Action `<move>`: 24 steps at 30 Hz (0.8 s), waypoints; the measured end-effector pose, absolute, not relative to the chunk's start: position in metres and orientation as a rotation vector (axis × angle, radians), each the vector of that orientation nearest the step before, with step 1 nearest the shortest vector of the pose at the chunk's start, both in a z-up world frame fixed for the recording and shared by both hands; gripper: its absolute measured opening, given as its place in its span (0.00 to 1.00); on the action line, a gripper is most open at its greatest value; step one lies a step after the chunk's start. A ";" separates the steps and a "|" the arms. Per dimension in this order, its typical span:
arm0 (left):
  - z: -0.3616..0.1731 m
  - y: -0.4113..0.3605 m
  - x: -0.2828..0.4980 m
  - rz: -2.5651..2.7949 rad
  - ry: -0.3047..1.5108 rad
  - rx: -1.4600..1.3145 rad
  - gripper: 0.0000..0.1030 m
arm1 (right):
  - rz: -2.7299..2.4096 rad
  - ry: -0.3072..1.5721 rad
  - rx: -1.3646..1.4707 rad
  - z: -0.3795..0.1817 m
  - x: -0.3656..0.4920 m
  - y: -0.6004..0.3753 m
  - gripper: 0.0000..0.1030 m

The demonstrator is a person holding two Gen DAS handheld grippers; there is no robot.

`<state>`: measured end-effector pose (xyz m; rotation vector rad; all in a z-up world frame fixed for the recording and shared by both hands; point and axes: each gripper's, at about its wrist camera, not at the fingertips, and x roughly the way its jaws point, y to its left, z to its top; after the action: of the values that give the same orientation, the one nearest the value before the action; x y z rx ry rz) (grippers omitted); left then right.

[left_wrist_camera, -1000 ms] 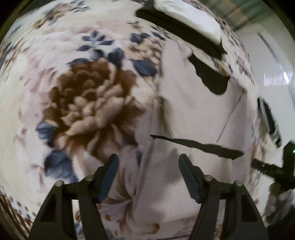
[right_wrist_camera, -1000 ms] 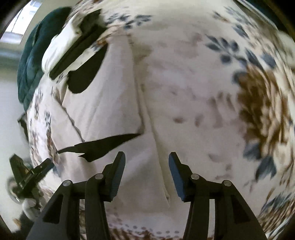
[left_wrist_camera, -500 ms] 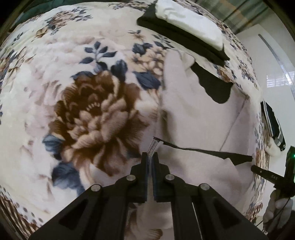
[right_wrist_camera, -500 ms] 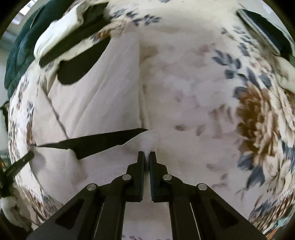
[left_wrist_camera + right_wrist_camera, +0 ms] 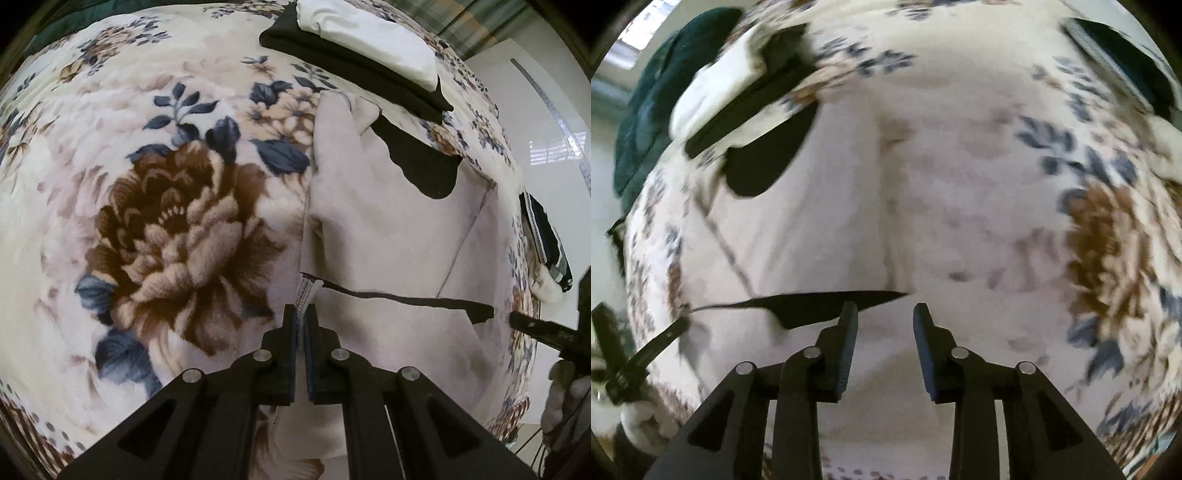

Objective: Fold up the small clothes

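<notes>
Left wrist view: the left gripper (image 5: 303,314) is clamped on the stitched edge of the beige garment (image 5: 388,229), which lies flat on the floral blanket (image 5: 166,221). Beyond the garment sits a folded stack (image 5: 354,70), black under white.

Right wrist view: the right gripper (image 5: 884,314) stands wide apart, holding nothing, above the garment's (image 5: 820,221) near part.

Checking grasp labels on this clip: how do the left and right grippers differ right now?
The left gripper is shut, pinching the beige garment at its hem corner; the right gripper is open and holds nothing. The left view is sharp; the right is motion-blurred. Both point over the same garment on the floral blanket.
</notes>
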<state>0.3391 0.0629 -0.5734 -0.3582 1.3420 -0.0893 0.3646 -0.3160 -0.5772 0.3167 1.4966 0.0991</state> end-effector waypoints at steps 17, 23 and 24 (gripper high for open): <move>-0.577 0.069 0.340 -0.082 1.350 -0.366 0.02 | -0.040 1.382 0.260 -0.578 0.352 -0.315 0.02; -0.593 0.075 0.347 -0.136 1.425 -0.484 0.11 | -0.009 1.480 0.446 -0.599 0.361 -0.341 0.25; -0.596 0.079 0.347 -0.150 1.431 -0.530 0.18 | -0.014 1.475 0.484 -0.599 0.360 -0.347 0.42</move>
<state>0.3468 0.0789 -0.5960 -0.5303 1.4305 -0.1501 0.3599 -0.3475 -0.5991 0.4841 1.4747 -0.0142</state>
